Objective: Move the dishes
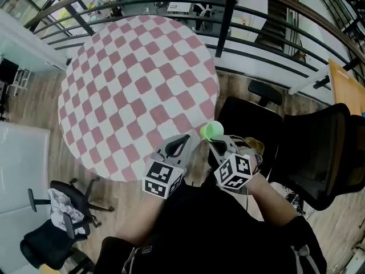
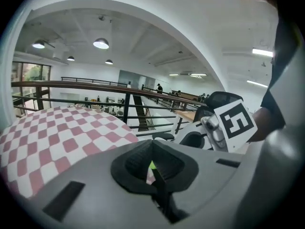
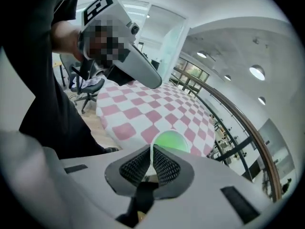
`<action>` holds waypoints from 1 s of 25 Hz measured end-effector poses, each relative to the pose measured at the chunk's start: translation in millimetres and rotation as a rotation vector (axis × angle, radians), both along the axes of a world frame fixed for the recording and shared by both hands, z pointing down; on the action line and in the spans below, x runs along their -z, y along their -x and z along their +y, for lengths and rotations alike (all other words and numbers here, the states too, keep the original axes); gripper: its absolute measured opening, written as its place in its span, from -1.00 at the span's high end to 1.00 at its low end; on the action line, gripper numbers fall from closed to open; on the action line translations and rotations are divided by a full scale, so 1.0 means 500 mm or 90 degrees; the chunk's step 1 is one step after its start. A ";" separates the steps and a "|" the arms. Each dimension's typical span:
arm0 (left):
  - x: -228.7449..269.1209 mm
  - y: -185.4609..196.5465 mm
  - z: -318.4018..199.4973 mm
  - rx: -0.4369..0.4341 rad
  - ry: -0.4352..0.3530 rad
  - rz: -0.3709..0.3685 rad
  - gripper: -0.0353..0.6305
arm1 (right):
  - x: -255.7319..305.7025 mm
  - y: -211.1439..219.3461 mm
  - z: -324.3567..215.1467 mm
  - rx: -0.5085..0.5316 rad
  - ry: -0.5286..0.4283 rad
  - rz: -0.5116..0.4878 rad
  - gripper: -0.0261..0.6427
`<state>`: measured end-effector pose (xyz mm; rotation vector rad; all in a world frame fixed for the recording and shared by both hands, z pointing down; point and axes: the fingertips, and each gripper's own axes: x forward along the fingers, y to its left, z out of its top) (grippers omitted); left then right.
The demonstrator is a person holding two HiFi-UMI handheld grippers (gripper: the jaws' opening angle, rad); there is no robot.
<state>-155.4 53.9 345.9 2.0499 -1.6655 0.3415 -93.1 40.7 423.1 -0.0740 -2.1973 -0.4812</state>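
Our right hand-held gripper is clamped on the rim of the green bowl, which hangs at the near edge of the checked worktop; our left hand-held gripper sits beside it, jaws together on nothing. We judge the carry is under way. Next we must keep the bowl level until it reaches its place, and only then ease the jaws apart.
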 end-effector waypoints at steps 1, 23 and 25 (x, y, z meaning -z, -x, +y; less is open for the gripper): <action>-0.001 0.038 0.017 0.009 0.001 -0.003 0.88 | -0.001 0.048 0.006 0.015 -0.005 0.001 0.83; -0.067 0.481 0.143 0.066 0.024 0.015 0.88 | -0.170 0.597 0.001 0.170 -0.113 0.138 0.83; -0.069 0.481 0.135 0.068 0.026 0.018 0.88 | -0.172 0.595 0.004 0.171 -0.106 0.138 0.83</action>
